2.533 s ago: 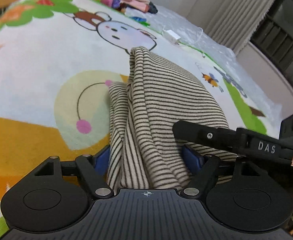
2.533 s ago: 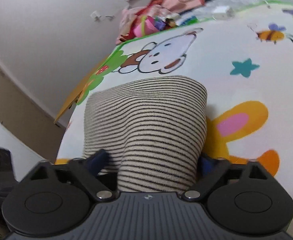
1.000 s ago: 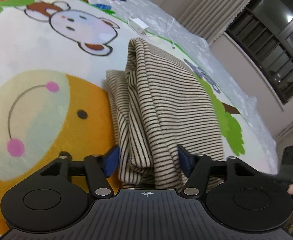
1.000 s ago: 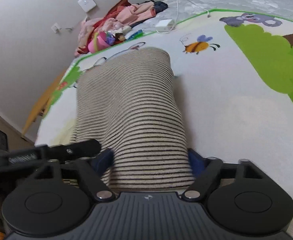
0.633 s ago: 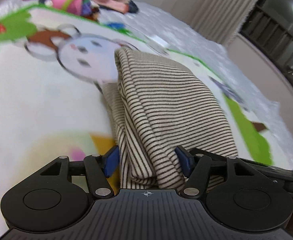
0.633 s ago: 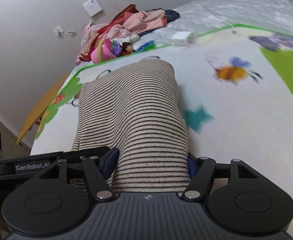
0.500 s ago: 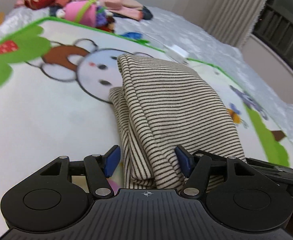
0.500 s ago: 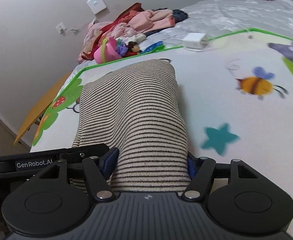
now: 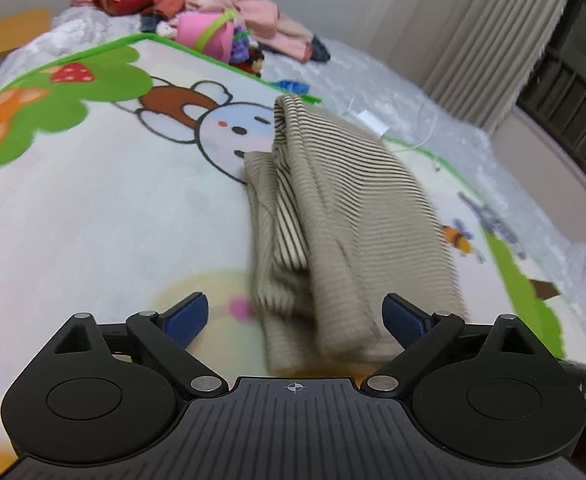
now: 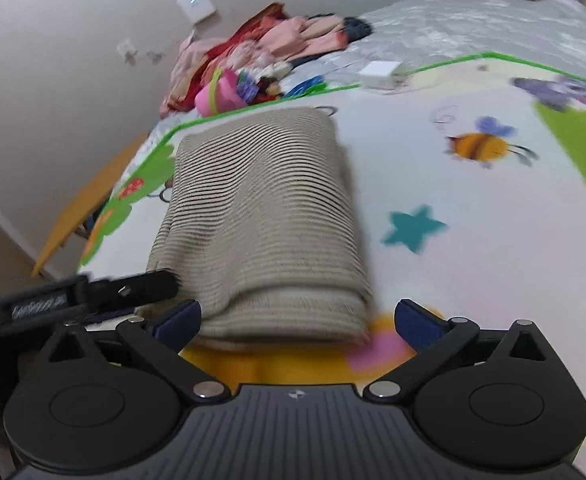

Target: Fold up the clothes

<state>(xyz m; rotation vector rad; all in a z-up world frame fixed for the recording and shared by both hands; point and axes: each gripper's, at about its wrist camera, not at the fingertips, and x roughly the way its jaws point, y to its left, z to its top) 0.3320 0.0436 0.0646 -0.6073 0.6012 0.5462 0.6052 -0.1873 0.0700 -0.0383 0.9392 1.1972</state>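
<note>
both claws just sprang wide, freeing the striped garment (image 9: pixel 357 216)

The folded beige black-striped knit garment (image 9: pixel 345 216) lies along the middle of the cartoon-printed play mat (image 9: pixel 105 208), the one bulk there. Bare mat lies open on both of its long sides. At the far edge, a heap of pink and red clothes (image 10: pixel 277 44), a pink toy bucket (image 10: pixel 217 96) and a white charger block (image 10: pixel 381 74) crowd the way.
</note>
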